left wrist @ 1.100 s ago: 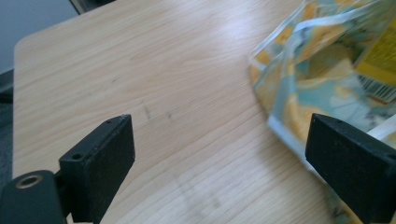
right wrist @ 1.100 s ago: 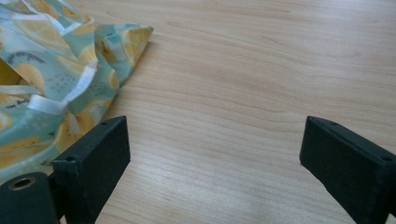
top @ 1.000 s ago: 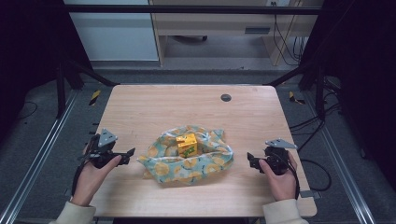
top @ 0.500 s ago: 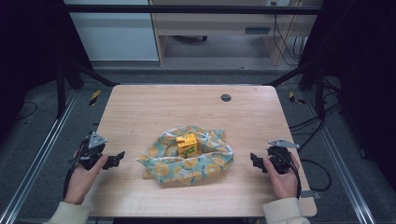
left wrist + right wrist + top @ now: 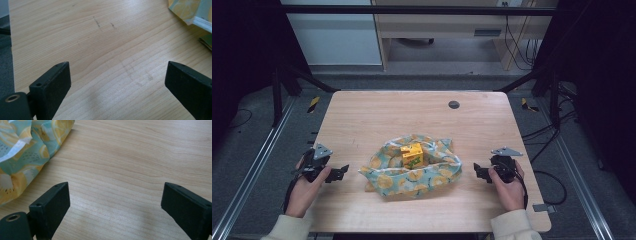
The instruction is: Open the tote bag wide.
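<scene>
We see the lemon-print cloth (image 5: pixel 414 172) bunched in a loose ring at the middle of the desk (image 5: pixel 377 120), toward the near edge, with the small yellow box (image 5: pixel 412 155) sitting upright inside the ring, cloth folds around its base. Cloth is teal with yellow lemon slices; a white underside edge shows in the right gripper view (image 5: pixel 15 145). Left gripper (image 5: pixel 338 173) sits just off the cloth's left end, apart from it, jaws spread wide with nothing between them; in the left gripper view we see bare wood grain between the two black jaws and only a corner of the cloth (image 5: pixel 190 10) at top right. Right gripper (image 5: pixel 479 171) sits beside the cloth's right end, also not touching, jaws likewise wide apart and holding nothing; its own view shows bare desk between the jaws and the cloth at upper left. Both grippers are held low over the desk, one in each hand, pointing inward at the cloth from opposite sides. Left hand (image 5: pixel 303 190) and right hand (image 5: pixel 508 187) come in from the near edge, light sleeves at the wrists. A small dark round grommet (image 5: pixel 454 104) sits in the desk near the far edge, well apart from the cloth. Faint pencil-like scuffs mark the wood (image 5: pixel 97 23) in the left gripper view.
</scene>
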